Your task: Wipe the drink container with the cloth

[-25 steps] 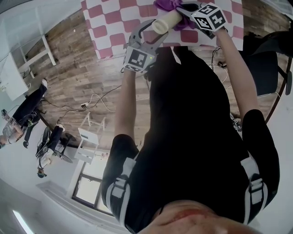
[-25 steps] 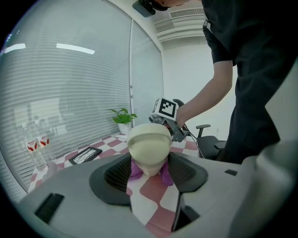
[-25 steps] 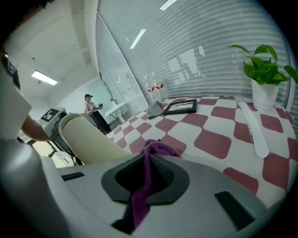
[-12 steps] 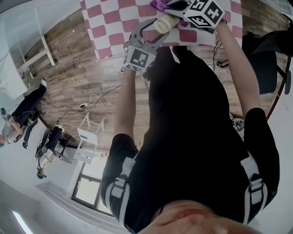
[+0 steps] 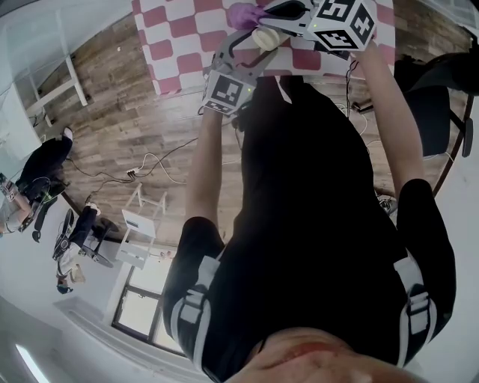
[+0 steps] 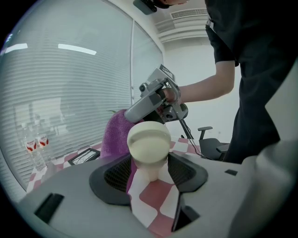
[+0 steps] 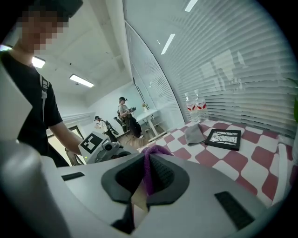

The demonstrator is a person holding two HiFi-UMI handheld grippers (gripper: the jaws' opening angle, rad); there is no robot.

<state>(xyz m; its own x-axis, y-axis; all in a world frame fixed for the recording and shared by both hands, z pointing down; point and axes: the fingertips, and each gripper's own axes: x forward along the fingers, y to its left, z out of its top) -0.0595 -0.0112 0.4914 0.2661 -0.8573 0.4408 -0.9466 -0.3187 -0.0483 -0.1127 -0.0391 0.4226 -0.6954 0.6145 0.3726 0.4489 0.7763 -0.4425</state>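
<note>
Head view: left gripper [image 5: 257,46] is clamped on the cream cylindrical plastic drink container [image 5: 265,37], held in the air above the pink-and-white checked bench [image 5: 168,45], near its front edge. Over the last second the right gripper [image 5: 283,12] has moved up and to the left. The purple fleecy cloth [image 5: 243,12] now sits left of the container instead of right of it. Reads as a wiping stroke across the body.

Left gripper view: jaws stand wide, pads pressing both sides of the container, its rounded end facing the camera. The cloth hangs just behind it. Contact looks likely, can't confirm.

Right gripper view: jaws nearly together, pinching a fold of the cloth. The container isn't visible here. A grey rag [image 7: 193,135], a black-framed picture [image 7: 223,138] and two clear water bottles [image 7: 195,108] sit toward the bench's far edge.

Wipe looks mid-way. The near side probably still needs a pass.
</note>
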